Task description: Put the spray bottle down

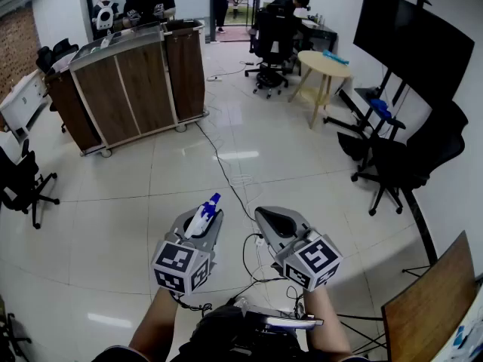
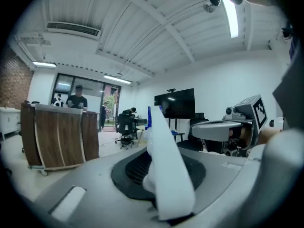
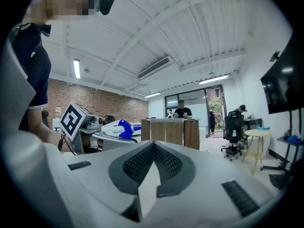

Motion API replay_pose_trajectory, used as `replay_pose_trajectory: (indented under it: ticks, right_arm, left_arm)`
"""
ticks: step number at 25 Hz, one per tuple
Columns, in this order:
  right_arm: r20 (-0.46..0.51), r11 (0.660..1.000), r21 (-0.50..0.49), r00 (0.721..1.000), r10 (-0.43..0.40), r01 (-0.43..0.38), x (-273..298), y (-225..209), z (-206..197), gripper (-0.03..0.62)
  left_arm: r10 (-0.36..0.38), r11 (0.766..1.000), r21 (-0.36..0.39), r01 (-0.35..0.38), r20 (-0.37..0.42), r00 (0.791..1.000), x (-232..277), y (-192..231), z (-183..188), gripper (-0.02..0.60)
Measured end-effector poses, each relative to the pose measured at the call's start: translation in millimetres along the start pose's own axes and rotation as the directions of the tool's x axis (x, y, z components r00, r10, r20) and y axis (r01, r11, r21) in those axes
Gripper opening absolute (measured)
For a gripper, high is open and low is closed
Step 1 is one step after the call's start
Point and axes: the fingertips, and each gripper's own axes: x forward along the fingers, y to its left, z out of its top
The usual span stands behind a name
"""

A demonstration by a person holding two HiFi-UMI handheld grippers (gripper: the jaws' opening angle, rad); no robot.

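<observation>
Left claw (image 1: 201, 231) is clamped on the spray bottle (image 1: 202, 217). The white body is pinched between the pads, and the blue nozzle pokes past the tips toward the top of the head view. The bottle is in the air at lower centre of the head view, above the white tiled floor (image 1: 113, 217), and touches nothing else. Right claw (image 1: 276, 222) sits just right of it, jaws together with nothing between them. Both claws are roughly level, side by side.
</observation>
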Motion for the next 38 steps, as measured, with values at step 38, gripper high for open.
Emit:
replay_pose_trajectory:
  ticks: [38]
  right_arm:
    - [-0.041, 0.414, 0.103, 0.42, -0.907, 0.904, -583, -85, -29, 0.005]
  left_arm:
    - [-0.871, 0.452, 0.112, 0.885, -0.156, 0.465, 92, -584, 5, 0.066]
